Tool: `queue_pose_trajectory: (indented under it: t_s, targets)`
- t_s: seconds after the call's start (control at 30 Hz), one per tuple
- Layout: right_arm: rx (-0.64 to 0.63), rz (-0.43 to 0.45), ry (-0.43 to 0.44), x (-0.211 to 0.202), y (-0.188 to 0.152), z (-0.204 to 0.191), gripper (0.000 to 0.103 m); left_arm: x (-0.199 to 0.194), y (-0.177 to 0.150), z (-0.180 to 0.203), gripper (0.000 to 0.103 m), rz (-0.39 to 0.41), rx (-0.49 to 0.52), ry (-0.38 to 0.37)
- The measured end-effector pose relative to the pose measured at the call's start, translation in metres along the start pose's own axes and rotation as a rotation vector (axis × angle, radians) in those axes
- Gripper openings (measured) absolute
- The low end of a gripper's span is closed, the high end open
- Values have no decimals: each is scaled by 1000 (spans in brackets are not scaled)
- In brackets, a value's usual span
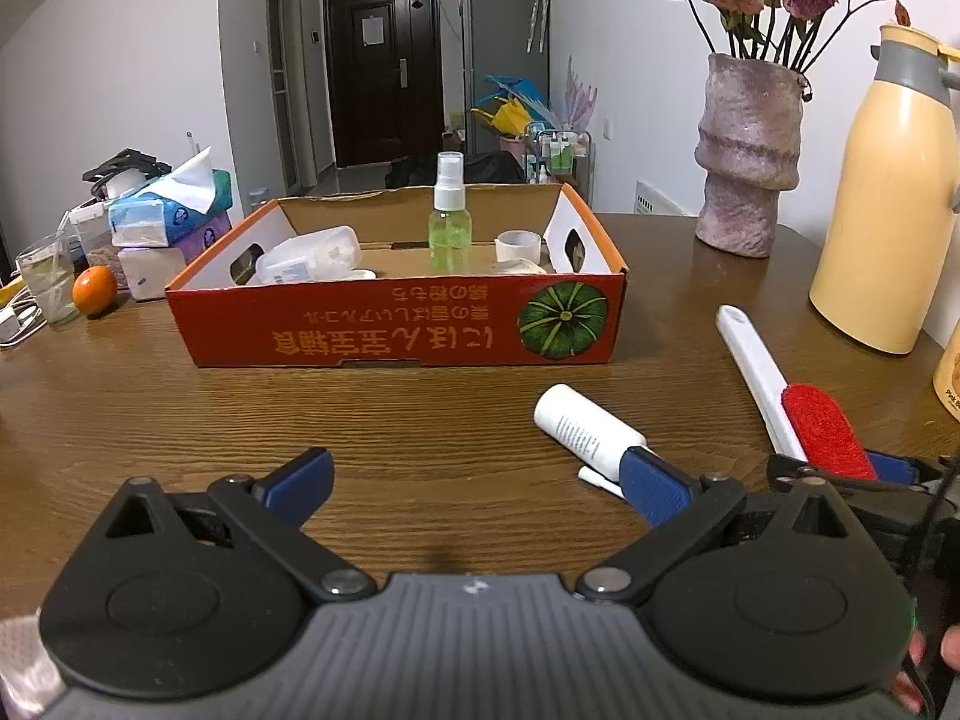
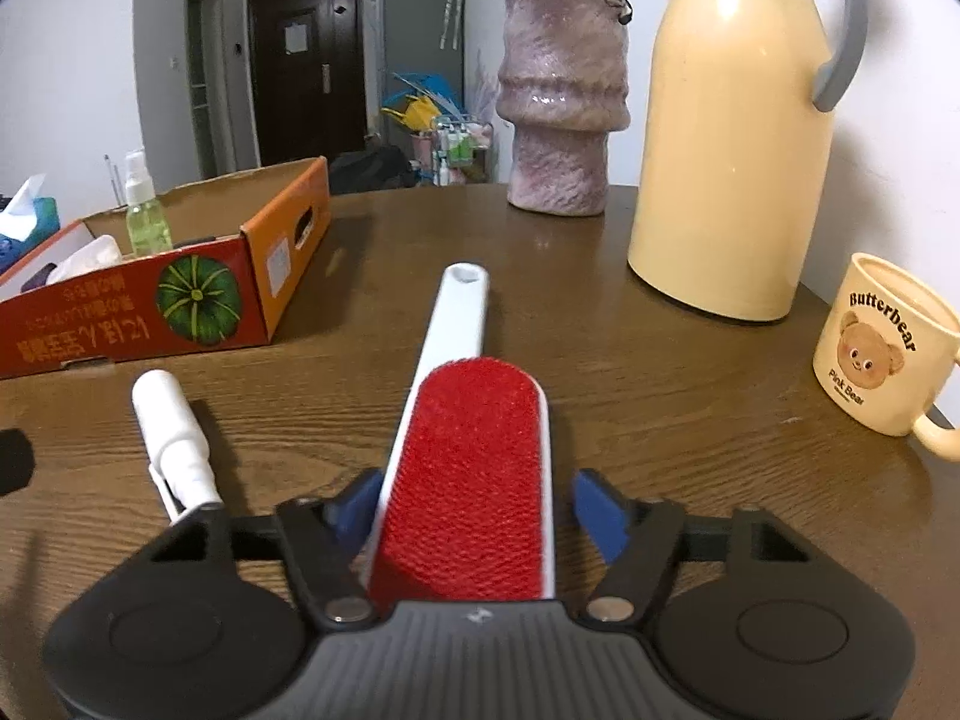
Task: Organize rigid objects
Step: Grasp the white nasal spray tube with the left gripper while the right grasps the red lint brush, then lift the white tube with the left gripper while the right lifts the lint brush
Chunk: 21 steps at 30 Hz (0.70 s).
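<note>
A home: wooden table (image 1: 420, 420), vase of flowers (image 1: 747, 156), thermos jug (image 2: 729, 138), entrance door (image 1: 384, 66)

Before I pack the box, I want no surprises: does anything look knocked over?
Yes: the white bottle lies on its side on the table, loose beside the lint brush, while the green spray bottle stands upright in the box.

Red-bristled lint brush (image 2: 474, 468) on a white handle; white bottle (image 1: 585, 429); orange-red box (image 1: 396, 324) printed with a green striped pumpkin; cream jug (image 2: 729, 138) — grey handle; brown wood-grain worktop (image 1: 300, 420).
</note>
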State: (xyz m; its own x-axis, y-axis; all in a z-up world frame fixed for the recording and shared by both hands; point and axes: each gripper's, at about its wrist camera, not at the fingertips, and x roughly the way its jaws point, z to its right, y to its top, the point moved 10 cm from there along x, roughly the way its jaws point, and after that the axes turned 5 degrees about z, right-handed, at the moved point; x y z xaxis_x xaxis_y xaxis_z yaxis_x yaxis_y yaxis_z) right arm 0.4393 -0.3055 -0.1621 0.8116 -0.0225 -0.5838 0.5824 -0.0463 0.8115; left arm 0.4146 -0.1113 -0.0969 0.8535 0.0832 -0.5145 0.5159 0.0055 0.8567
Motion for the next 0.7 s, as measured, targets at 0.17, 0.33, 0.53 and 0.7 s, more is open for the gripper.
queue_pose_trajectory:
  t_s: [0.17,0.33,0.53,0.7]
  targets:
    - [-33,19,47,0,1,2,55,7,0,7,103,-8,-2,6]
    - [7,32,65,-2,3,7,55,16,-2,16,103,-17,11,4]
    - [57,72,65,-9,7,14,55,26,-4,22,103,-20,41,-57]
    - [76,127,66,-23,11,17,55,35,-3,25,103,-14,79,-113]
